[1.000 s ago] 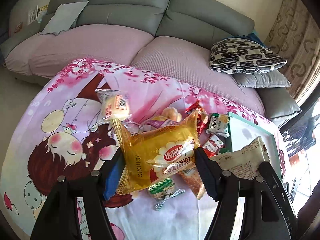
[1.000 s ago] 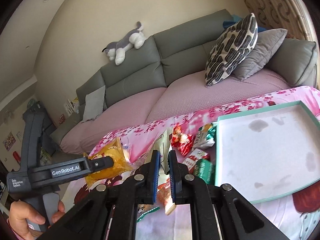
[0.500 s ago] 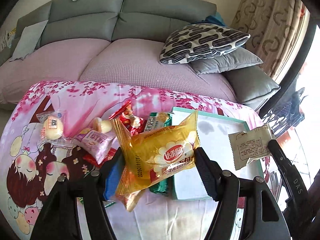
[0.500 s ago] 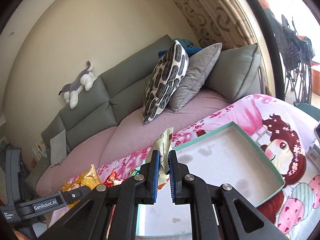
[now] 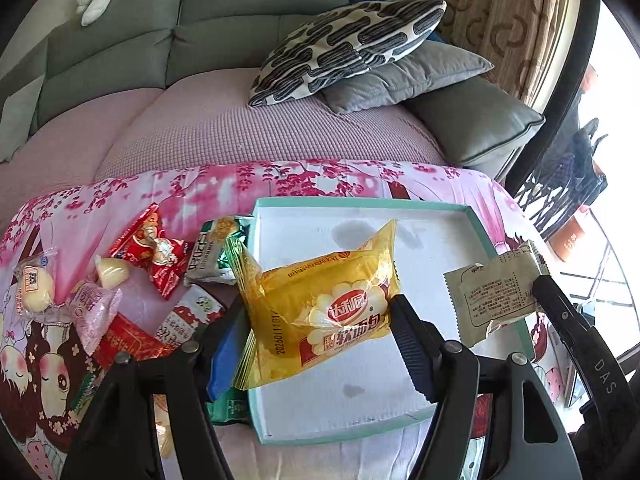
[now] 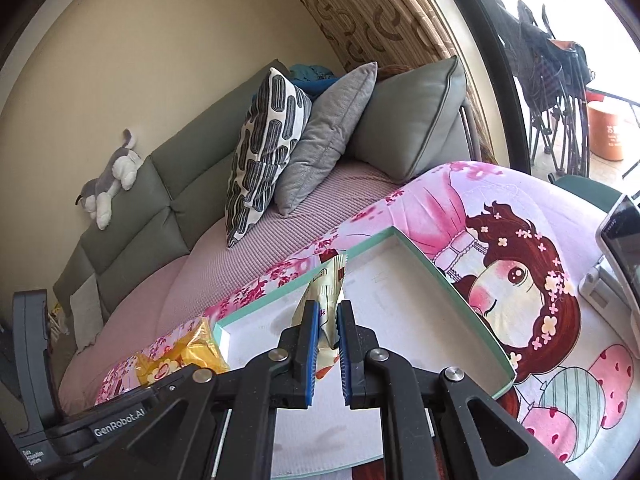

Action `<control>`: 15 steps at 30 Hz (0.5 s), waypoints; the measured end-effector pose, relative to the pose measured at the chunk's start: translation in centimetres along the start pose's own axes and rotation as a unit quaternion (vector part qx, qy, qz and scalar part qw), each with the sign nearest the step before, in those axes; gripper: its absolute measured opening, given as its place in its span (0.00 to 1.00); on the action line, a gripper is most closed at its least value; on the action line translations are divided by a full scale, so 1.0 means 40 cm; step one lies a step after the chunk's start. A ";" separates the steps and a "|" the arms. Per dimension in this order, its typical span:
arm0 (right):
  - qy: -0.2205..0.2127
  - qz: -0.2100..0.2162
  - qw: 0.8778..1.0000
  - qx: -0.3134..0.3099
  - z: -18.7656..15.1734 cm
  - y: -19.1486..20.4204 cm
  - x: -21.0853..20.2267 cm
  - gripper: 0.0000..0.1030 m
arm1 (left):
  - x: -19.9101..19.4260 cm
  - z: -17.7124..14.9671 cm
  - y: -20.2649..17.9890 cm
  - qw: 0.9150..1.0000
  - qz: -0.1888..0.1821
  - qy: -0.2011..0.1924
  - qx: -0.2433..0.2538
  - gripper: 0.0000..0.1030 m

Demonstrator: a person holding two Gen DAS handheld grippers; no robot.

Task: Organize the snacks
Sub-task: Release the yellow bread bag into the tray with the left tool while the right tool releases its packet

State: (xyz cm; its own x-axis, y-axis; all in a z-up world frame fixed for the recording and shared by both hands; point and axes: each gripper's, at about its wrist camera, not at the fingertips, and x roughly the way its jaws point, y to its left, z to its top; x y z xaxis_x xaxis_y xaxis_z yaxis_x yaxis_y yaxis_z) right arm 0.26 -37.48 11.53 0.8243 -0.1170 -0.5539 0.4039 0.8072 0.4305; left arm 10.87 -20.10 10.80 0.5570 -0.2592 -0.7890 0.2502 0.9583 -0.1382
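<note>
My left gripper (image 5: 316,320) is shut on a yellow bread packet (image 5: 320,308) and holds it above the white tray with a teal rim (image 5: 360,202). My right gripper (image 6: 328,328) is shut on a pale beige snack packet (image 6: 326,296) above the same tray (image 6: 448,280); that packet also shows in the left wrist view (image 5: 496,292) at the tray's right side. The yellow packet shows at the lower left of the right wrist view (image 6: 180,356). Several loose snacks (image 5: 152,248) lie on the pink cartoon cloth left of the tray.
A grey sofa (image 5: 200,40) with a patterned pillow (image 5: 344,44) and grey cushions stands behind the table. A plush toy (image 6: 112,176) lies on the sofa back. A phone-like device (image 6: 620,240) stands at the table's right edge. A window is at the right.
Both grippers have moved right with their packets, from over the snack pile to above the tray. The tray now fills the middle of both views.
</note>
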 end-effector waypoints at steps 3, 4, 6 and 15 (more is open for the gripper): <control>0.009 -0.005 1.000 0.002 -0.004 -0.011 0.012 0.10 | 0.037 -0.012 -0.023 1.000 0.006 0.014 0.013 0.69; 0.012 -0.006 1.000 0.004 -0.005 -0.014 0.015 0.10 | 0.047 -0.015 -0.026 1.000 0.007 0.017 0.015 0.69; 0.019 -0.007 1.000 0.008 -0.008 -0.020 0.020 0.10 | 0.063 -0.022 -0.029 0.999 0.012 0.024 0.019 0.69; 0.046 -0.037 0.998 0.027 -0.017 -0.054 0.040 0.13 | 0.099 -0.043 -0.027 0.998 0.027 0.046 0.023 0.69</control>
State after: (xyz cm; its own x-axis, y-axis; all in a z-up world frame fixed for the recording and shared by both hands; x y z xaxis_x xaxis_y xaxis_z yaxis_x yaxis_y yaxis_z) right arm 0.42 -39.02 9.23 0.7524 -0.1193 -0.6478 0.4855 0.7651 0.4230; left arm 11.44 -21.97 6.78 0.4961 -0.1928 -0.8466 0.2593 0.9634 -0.0674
